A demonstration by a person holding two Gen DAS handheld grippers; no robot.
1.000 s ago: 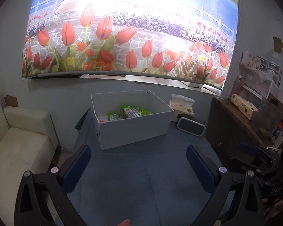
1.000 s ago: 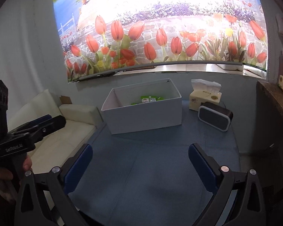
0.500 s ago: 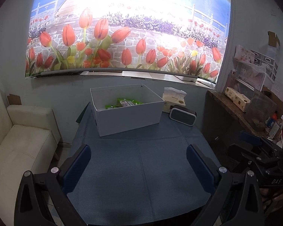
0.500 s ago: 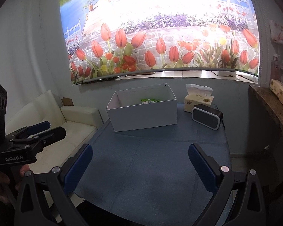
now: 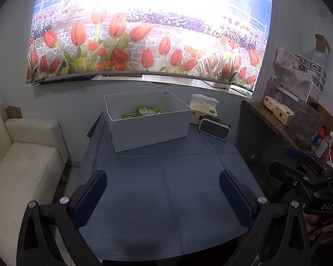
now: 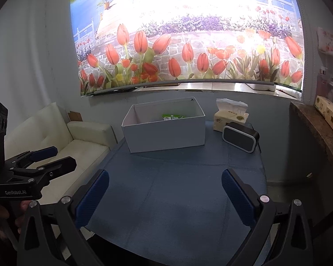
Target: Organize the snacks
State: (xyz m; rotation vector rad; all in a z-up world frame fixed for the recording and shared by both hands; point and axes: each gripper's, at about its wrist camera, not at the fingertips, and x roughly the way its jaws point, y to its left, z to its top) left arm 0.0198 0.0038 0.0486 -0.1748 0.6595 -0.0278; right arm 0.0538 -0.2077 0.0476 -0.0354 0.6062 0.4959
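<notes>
Both my claws, left claw (image 5: 163, 190) and right claw (image 6: 165, 191), gape wide and empty; green snack packets (image 5: 144, 112) lie boxed in the white box (image 5: 148, 130), bench (image 5: 166, 188) bare, so sorting appears done.

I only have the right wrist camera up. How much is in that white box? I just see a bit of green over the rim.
Observer: The left wrist view looks deeper into the white box. Several green snack packets lie on its floor, toward the back.
Operator: What's on the counter past the cartons?
Observer: A clear plastic bin, with a few bottles nearer you.
Operator: Where does my gripper sit from outside?
Observer: The right gripper hangs off the right edge of the table, jaws apart, beside that counter.
</notes>
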